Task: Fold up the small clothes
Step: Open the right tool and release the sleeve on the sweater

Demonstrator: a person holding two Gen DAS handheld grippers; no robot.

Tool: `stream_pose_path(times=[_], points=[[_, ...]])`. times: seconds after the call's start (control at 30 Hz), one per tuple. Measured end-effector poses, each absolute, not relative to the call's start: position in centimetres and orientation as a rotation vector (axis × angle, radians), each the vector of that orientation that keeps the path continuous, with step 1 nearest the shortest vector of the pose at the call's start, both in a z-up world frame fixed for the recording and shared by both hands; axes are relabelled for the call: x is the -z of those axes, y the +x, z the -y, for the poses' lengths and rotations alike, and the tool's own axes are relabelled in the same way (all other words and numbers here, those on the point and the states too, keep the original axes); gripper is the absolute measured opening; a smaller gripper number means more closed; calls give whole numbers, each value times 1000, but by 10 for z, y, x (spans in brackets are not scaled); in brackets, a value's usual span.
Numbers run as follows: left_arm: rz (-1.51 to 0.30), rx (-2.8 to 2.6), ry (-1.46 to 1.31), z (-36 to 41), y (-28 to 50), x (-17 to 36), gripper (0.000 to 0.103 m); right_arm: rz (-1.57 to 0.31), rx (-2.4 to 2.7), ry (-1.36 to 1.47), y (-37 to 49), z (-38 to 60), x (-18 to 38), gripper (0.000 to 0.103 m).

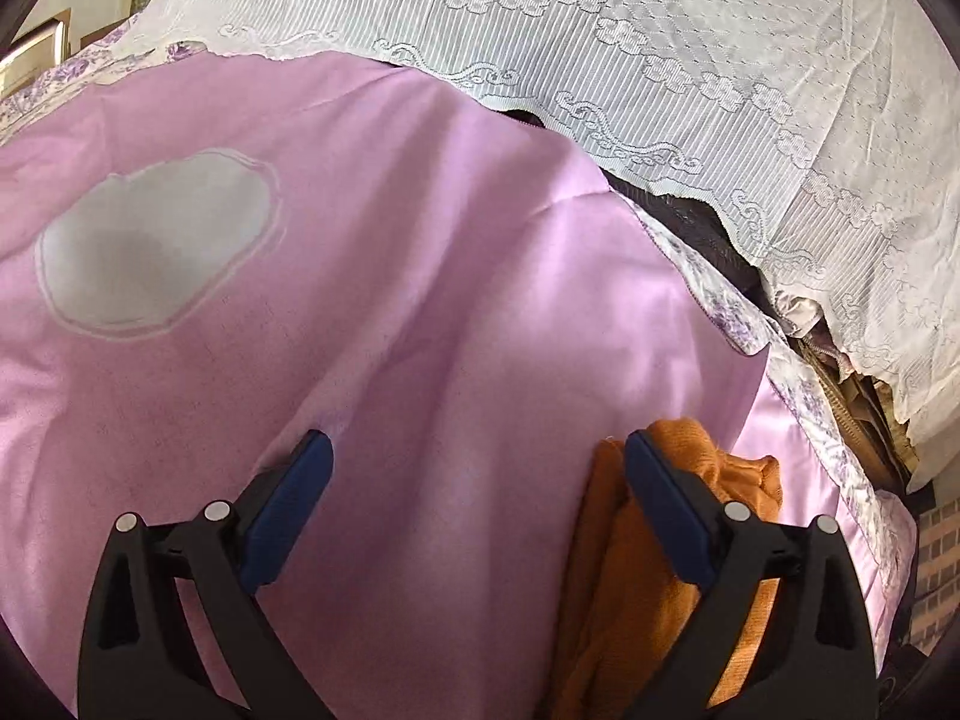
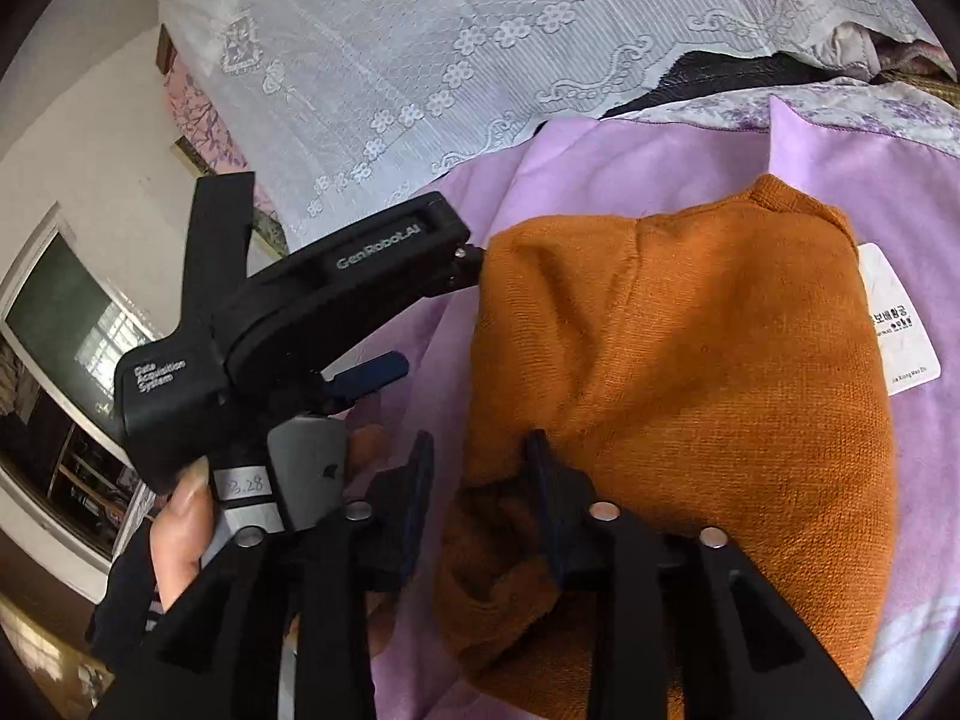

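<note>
Garment: an orange knitted garment (image 2: 678, 372) was seen lying in a bunched, partly folded heap on a pink bed cover (image 1: 372, 312), its lower edge rumpled nearest the right wrist view.
Handling: the knit was judged soft, light and limp, not fragile; it was expected to sag and stretch when lifted, and to slide a little over the smooth cover.
Where to take hold: a corner or hem at the rumpled near edge was judged best, with two layers pinched together so that the fold is not lost.
Right tongs (image 2: 480, 468): these were seen partly apart, with a ridge of the orange knit between the jaws; no firm pinch could be made out.
Left tongs (image 1: 477, 468): these were seen wide apart and empty, over the pink cover, with the garment just beside the right-hand jaw.
Person: a hand (image 2: 180, 534) was seen round the left tool's handle.
Surroundings: a white label (image 2: 900, 324) was noted beside the garment on the cover, and a white lace cloth (image 1: 600, 30) was draped beyond the cover's far edge.
</note>
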State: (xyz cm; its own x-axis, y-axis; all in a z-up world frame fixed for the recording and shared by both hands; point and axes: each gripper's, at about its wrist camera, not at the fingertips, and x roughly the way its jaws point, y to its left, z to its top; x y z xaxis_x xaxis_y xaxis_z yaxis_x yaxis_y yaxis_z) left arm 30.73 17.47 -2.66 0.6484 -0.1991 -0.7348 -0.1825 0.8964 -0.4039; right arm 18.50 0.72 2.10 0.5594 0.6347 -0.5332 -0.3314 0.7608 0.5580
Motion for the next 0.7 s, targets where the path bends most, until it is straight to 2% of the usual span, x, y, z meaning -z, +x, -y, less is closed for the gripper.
stream_pose_path(times=[0.07, 0.33, 0.4, 0.47, 0.5, 0.6, 0.7], points=[[-858, 3, -447, -175, 302, 20, 95, -766, -614, 403, 177, -8, -28, 52], [-775, 0, -370, -178, 284, -16, 96, -657, -650, 329, 141, 21, -57, 51], [-778, 29, -349, -172, 282, -21, 97, -619, -549, 273, 135, 29, -59, 28], [-795, 44, -282, -158, 282, -21, 98, -617, -436, 209, 134, 33, -54, 16], [-806, 46, -237, -149, 281, -19, 98, -627, -426, 204, 136, 34, -49, 13], [-840, 25, -82, -121, 285, -5, 98, -685, -487, 210, 140, 25, -35, 13], [-882, -38, 25, -108, 292, 17, 99, -720, -518, 85, 135, -3, -22, 13]])
